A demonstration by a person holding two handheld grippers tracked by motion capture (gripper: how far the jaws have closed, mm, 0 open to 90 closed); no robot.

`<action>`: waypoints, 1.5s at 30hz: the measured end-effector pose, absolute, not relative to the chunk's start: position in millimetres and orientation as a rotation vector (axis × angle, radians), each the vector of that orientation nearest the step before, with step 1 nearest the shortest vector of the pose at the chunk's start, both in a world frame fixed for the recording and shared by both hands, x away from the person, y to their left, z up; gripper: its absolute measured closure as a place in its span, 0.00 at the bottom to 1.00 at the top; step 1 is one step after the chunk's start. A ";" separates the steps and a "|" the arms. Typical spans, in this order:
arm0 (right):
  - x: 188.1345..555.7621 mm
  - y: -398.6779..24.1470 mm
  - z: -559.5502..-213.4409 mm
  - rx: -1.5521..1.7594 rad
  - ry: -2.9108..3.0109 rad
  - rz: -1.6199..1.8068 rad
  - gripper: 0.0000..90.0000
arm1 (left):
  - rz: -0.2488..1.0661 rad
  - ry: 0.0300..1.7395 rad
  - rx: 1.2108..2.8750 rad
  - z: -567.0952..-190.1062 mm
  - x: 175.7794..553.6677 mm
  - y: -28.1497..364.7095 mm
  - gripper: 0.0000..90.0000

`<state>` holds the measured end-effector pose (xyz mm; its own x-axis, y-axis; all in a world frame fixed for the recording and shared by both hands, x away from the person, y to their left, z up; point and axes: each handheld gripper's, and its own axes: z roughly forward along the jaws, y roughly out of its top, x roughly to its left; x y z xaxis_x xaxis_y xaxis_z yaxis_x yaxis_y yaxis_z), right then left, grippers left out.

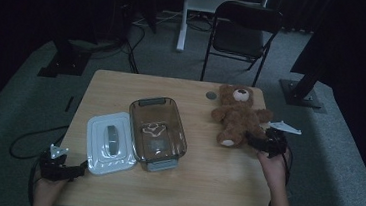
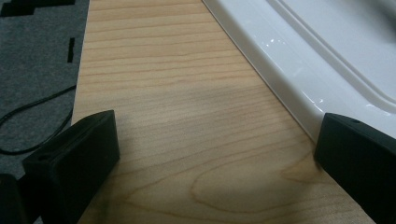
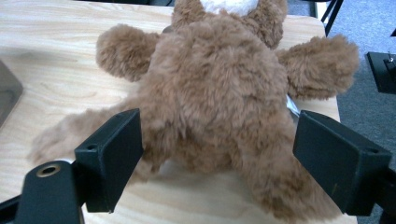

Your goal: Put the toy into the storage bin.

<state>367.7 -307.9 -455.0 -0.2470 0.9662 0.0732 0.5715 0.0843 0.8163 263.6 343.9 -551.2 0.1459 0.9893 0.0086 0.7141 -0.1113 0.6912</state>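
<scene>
Overhead, the teddy bear (image 1: 237, 117) lay face up on the right part of the wooden table (image 1: 204, 180), head toward the far edge. The right gripper (image 1: 258, 141) sat at the bear's lower body, by its legs, held in the person's right hand (image 1: 275, 166). A clear brown container (image 1: 157, 131) stood near the table's middle, well apart from the bear, and a white lid (image 1: 110, 142) lay just beside its left wall. The left gripper (image 1: 79, 169) rested at the near left corner, close to the lid's near edge. A small round disc (image 1: 211, 95) lay near the bear's head, and a dark chair (image 1: 242, 33) stood beyond the table.

In the left gripper view, the left gripper (image 2: 215, 154) had its jaws spread wide over bare wood, pinching nothing. The lid's rim (image 2: 280, 79) ran diagonally just beside the right-hand jaw; whether they touched I cannot tell.

In the right gripper view, the right gripper (image 3: 217, 154) stood spread, its jaws flanking the bear's (image 3: 219, 93) furry lower body and brushing the fur, not yet pressed in. The container's corner (image 3: 8, 93) showed at the left edge.
</scene>
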 end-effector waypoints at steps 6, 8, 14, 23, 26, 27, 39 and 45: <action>383.3 -305.6 -455.3 1.533 1.868 1.032 0.17 | 0.668 1.634 1.884 -551.3 265.9 343.3 0.01; 388.8 -304.9 -455.3 1.543 1.864 1.029 0.17 | 0.668 1.631 1.884 -551.4 267.2 343.2 0.01; 405.5 -301.6 -451.2 1.568 1.852 1.038 0.17 | 0.666 1.630 1.888 -551.2 271.0 342.6 0.01; 434.3 -295.6 -444.7 1.617 1.833 1.043 0.15 | 0.657 1.604 1.904 -551.2 274.3 343.0 0.01; 443.8 -295.1 -447.5 1.641 1.838 1.026 0.15 | 0.656 1.602 1.905 -551.2 274.6 343.1 0.01; 446.8 -295.0 -449.0 1.651 1.840 1.020 0.15 | 0.656 1.602 1.905 -551.2 274.7 343.0 0.01; 469.6 -287.6 -478.7 1.741 1.912 0.987 0.14 | 0.657 1.603 1.905 -551.1 275.1 343.6 0.01; 469.6 -278.8 -485.3 1.709 1.953 0.918 0.17 | 0.655 1.597 1.909 -551.2 274.8 343.5 0.01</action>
<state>469.6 -278.8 -485.3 -0.1829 0.9746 0.1296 0.7217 0.0436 0.6908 274.8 343.5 -551.2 0.1713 0.9851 0.0138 0.7113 -0.1333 0.6901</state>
